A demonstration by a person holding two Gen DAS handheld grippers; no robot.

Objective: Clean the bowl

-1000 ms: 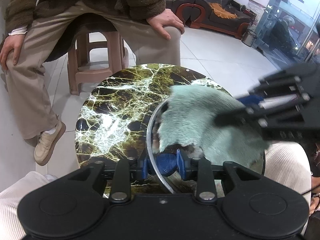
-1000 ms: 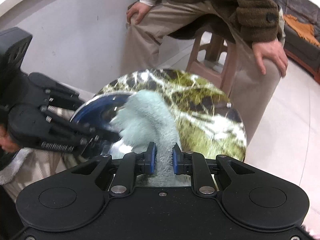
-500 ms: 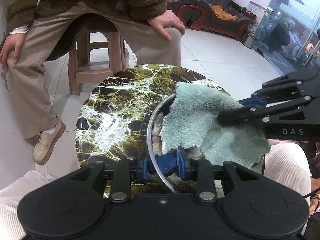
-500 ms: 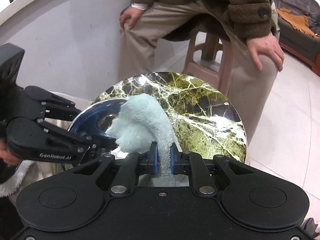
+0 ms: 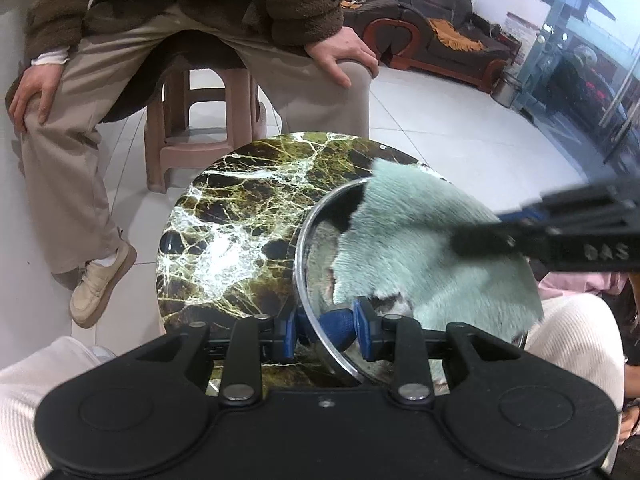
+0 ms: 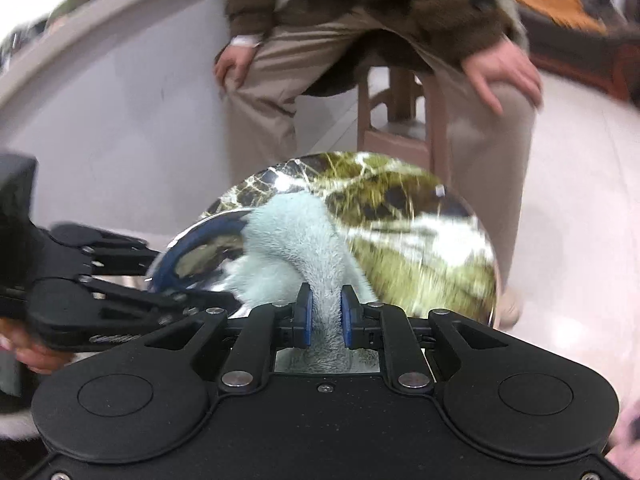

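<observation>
The round marble table (image 5: 240,232) carries the steel bowl (image 5: 308,240) near its edge, mouth tilted up. The left gripper (image 5: 326,334) is clamped on the bowl rim. The right gripper (image 6: 326,314) pinches the pale green cloth (image 5: 420,248), which only the left view shows spread inside the bowl

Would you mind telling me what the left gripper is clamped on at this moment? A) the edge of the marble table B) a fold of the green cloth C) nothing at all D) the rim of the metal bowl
D: in the left wrist view the left gripper has its blue pads on either side of the metal bowl rim, while the right gripper pinches the green cloth.
</observation>
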